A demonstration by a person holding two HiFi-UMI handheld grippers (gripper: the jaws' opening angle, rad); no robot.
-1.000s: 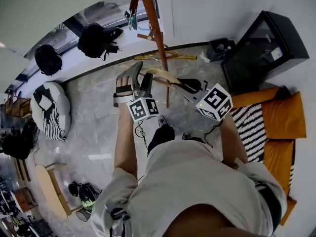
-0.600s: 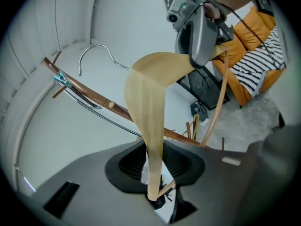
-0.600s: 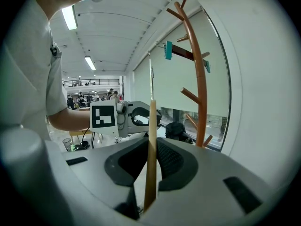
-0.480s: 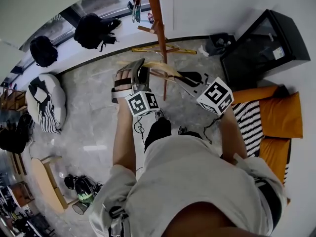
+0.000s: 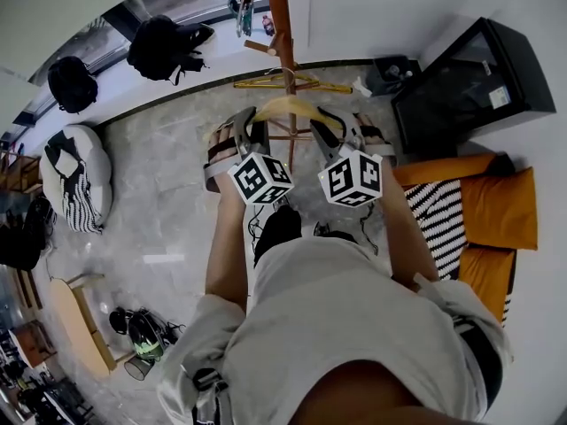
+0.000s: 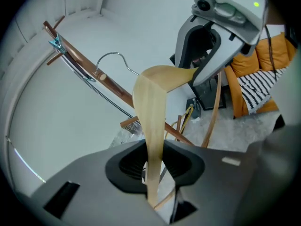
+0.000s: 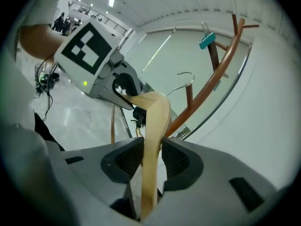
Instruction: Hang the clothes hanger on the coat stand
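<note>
Firmly clamped with the left gripper (image 5: 248, 124) on the clothes hanger (image 5: 297, 104). Opening the right gripper (image 5: 337, 120), other hanger arm between its jaws, near the coat stand (image 5: 280, 16)

Head view looked steeply down; each gripper view looked closely along its jaws. All shared the wooden hanger (image 5: 310, 106) and coat stand (image 5: 282, 25).
</note>
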